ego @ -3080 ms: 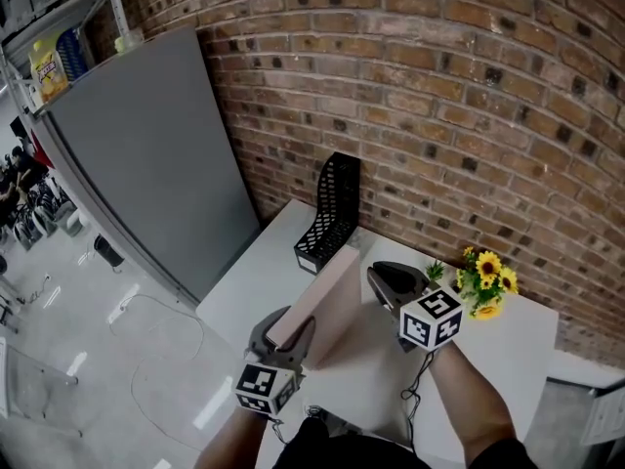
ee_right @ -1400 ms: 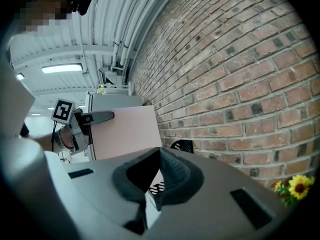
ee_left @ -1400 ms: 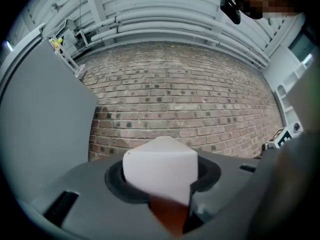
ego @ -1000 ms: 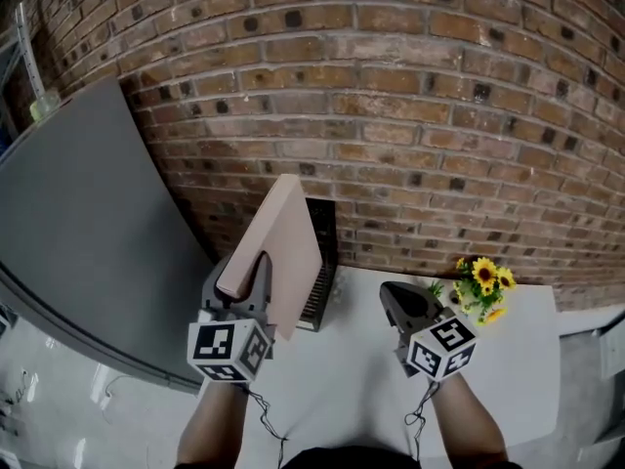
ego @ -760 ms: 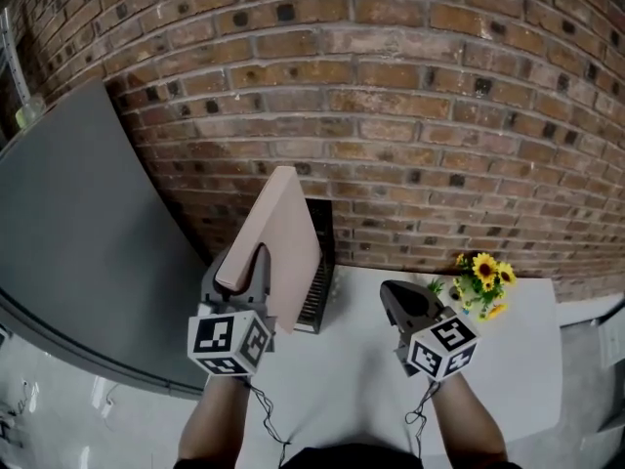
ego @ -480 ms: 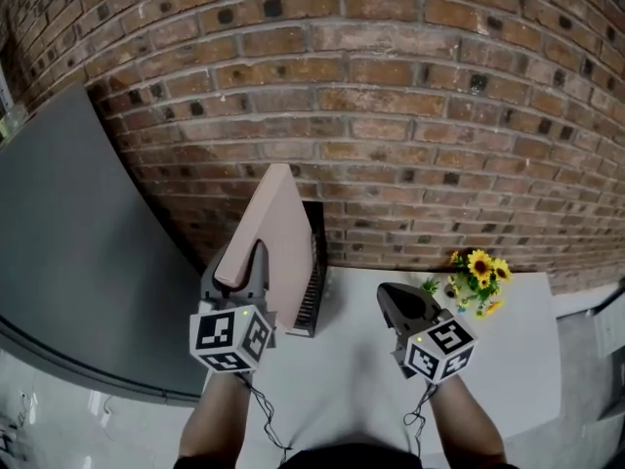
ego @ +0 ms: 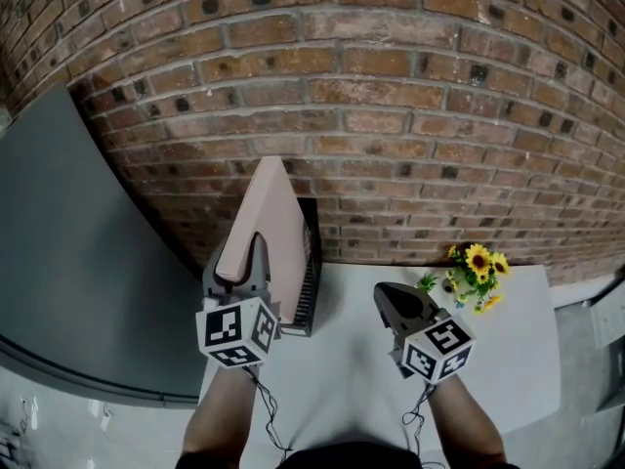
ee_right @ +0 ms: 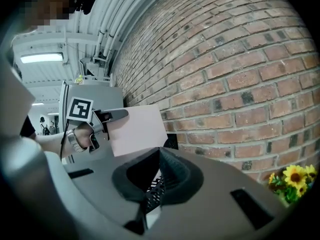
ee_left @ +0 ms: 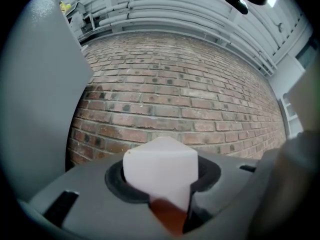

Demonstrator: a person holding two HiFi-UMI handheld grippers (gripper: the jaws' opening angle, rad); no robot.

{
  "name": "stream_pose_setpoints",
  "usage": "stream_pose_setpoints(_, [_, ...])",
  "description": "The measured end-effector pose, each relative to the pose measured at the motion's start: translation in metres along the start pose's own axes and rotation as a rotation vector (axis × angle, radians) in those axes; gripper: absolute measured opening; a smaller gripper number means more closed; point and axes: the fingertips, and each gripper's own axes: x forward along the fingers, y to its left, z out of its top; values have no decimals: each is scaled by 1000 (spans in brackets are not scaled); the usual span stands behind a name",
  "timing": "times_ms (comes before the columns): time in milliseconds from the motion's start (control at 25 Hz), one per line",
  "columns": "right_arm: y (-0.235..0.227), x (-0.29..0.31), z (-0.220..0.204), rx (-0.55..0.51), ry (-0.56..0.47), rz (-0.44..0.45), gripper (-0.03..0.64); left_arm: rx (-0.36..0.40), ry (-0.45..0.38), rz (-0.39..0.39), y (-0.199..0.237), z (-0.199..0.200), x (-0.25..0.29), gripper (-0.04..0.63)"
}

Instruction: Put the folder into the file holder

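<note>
The brick wall (ego: 391,96) stands close behind the far edge of the desk (ego: 352,379), so a folder pushed too far could knock against it and twist in the grip; the grey panel (ego: 78,262) at the left leaves little room on that side as well.

The pale pink folder (ego: 271,218) is held up off the desk, tilted, just above and to the left of the black mesh file holder (ego: 307,296), which stands at the far left of the desk against the wall. The folder is large and is clamped only at its near lower corner by the left gripper (ego: 252,254), so it may sag or swing as it comes down. Its lower edge could catch on the holder's rim or its mesh side, miss the slot, and tip or shove the light holder.

The right gripper (ego: 398,306) is closed on nothing, well apart from the holder, and so does not steady it; the sunflowers (ego: 476,267) at the far right seem out of harm's way.
</note>
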Motion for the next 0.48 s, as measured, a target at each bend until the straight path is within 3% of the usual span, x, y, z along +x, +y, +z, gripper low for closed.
stream_pose_setpoints(240, [-1, 2, -5, 10, 6, -2, 3, -5, 7, 0, -3, -5, 4, 172])
stream_pose_setpoints(480, [-1, 4, -10, 26, 9, -3, 3, 11, 41, 13, -4, -35, 9, 172])
